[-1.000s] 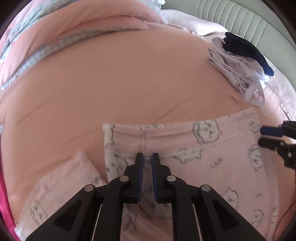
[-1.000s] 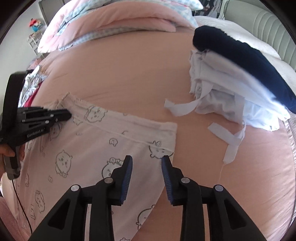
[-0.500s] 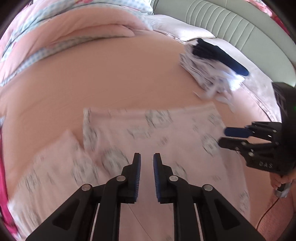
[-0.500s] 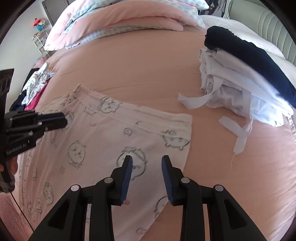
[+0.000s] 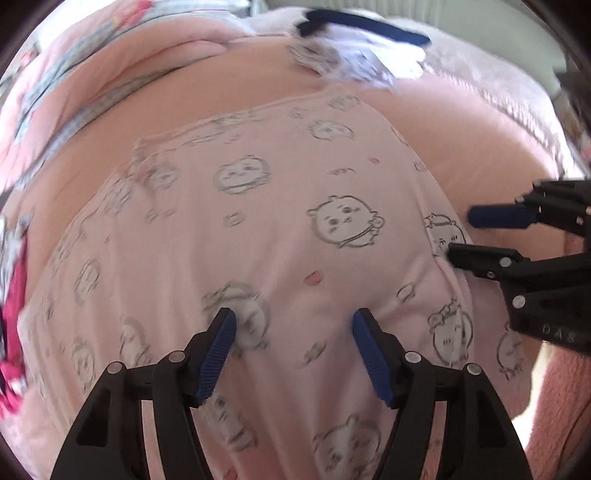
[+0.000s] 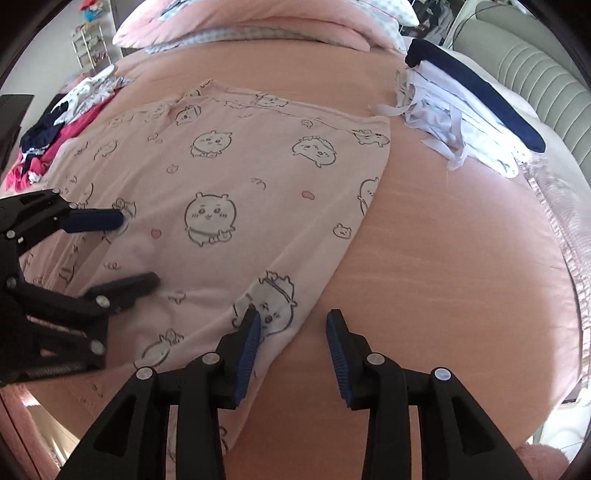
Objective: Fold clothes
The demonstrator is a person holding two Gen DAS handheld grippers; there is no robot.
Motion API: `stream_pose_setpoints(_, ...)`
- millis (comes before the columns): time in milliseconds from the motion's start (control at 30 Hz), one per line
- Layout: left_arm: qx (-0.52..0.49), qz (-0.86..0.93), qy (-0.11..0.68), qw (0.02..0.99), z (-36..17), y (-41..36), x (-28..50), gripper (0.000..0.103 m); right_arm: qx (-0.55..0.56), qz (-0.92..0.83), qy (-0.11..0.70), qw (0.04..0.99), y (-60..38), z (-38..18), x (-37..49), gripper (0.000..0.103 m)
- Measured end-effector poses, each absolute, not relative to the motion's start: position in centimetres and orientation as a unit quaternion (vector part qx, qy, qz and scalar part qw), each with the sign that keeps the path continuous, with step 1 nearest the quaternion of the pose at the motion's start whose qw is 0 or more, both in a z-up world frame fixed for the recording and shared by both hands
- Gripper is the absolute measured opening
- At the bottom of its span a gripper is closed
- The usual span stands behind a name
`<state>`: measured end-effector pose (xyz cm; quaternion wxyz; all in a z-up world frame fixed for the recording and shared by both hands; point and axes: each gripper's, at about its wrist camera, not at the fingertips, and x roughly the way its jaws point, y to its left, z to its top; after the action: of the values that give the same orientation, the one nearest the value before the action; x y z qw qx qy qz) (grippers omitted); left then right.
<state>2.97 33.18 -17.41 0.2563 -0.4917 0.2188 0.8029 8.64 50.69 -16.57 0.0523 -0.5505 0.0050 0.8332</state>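
A pale pink garment (image 5: 295, 206) printed with cartoon bears lies spread flat on the peach bed sheet (image 6: 461, 258). My left gripper (image 5: 293, 317) hovers over the garment's near middle. Its jaws are opening wide, with cloth below them and nothing pinched. In the right wrist view the left gripper (image 6: 136, 251) comes in from the left over the same garment (image 6: 221, 166). My right gripper (image 6: 293, 317) straddles the garment's right edge, one finger over cloth and the other over bare sheet. Its jaws are opening and the pads press on nothing. The left wrist view shows the right gripper (image 5: 469, 236) at that edge.
A stack of folded white and navy clothes (image 6: 461, 99) sits at the back right, near the padded headboard (image 6: 535, 74). A pink quilt (image 6: 258, 18) lies along the back. A heap of red, navy and white clothes (image 6: 55, 122) is at the far left.
Both grippers have drawn back along the garment toward its near end. The left jaws went from nearly shut to wide apart. The right jaws widened a little.
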Motion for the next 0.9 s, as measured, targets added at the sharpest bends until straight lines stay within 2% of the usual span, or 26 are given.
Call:
stream_pose_setpoints(67, -0.493, 0.814, 0.209, 0.225, -16.9, 31.1, 3.1, 0.065, -0.550, 0.832, 0.021, 0.072, 51.9, -16.2, 9.5, 0.043)
stream_pose_setpoints(167, -0.500, 0.819, 0.133, 0.247, -15.6, 29.6, 3.8, 0.064, -0.536, 0.839, 0.043, 0.086, 51.7, -16.1, 9.6, 0.043)
stream_pose_setpoints(233, -0.481, 0.820, 0.107, 0.292, -14.8, 30.6, 5.3, 0.064, -0.518, 0.850, 0.088, 0.044, 51.2, -15.2, 10.4, 0.043)
stream_pose_setpoints(300, -0.474, 0.812, 0.129, 0.314, -15.4, 32.6, 6.4, 0.064, -0.517, 0.848, 0.117, 0.008, 50.3, -15.5, 10.8, 0.043)
stream_pose_setpoints(400, -0.486, 0.801, 0.187, 0.295, -17.3, 34.3, 7.1, 0.066, -0.553, 0.828, 0.090, 0.008, 49.5, -17.3, 11.9, 0.043)
stream_pose_setpoints(533, -0.499, 0.810, 0.184, 0.248, -17.1, 31.7, 6.8, 0.066, -0.557, 0.828, 0.061, 0.030, 50.5, -16.8, 13.9, 0.044)
stream_pose_setpoints(667, -0.495, 0.821, 0.158, 0.235, -15.6, 29.7, 7.4, 0.066, -0.560, 0.825, 0.042, 0.064, 51.5, -16.3, 14.9, 0.044)
stream_pose_setpoints(800, -0.499, 0.825, 0.103, 0.246, -15.3, 28.9, 7.6, 0.066, -0.512, 0.854, 0.084, 0.045, 51.3, -14.1, 13.6, 0.047)
stream_pose_setpoints(900, -0.514, 0.818, 0.105, 0.235, -16.5, 29.0, 7.4, 0.066, -0.514, 0.854, 0.077, 0.019, 50.0, -14.6, 11.0, 0.047)
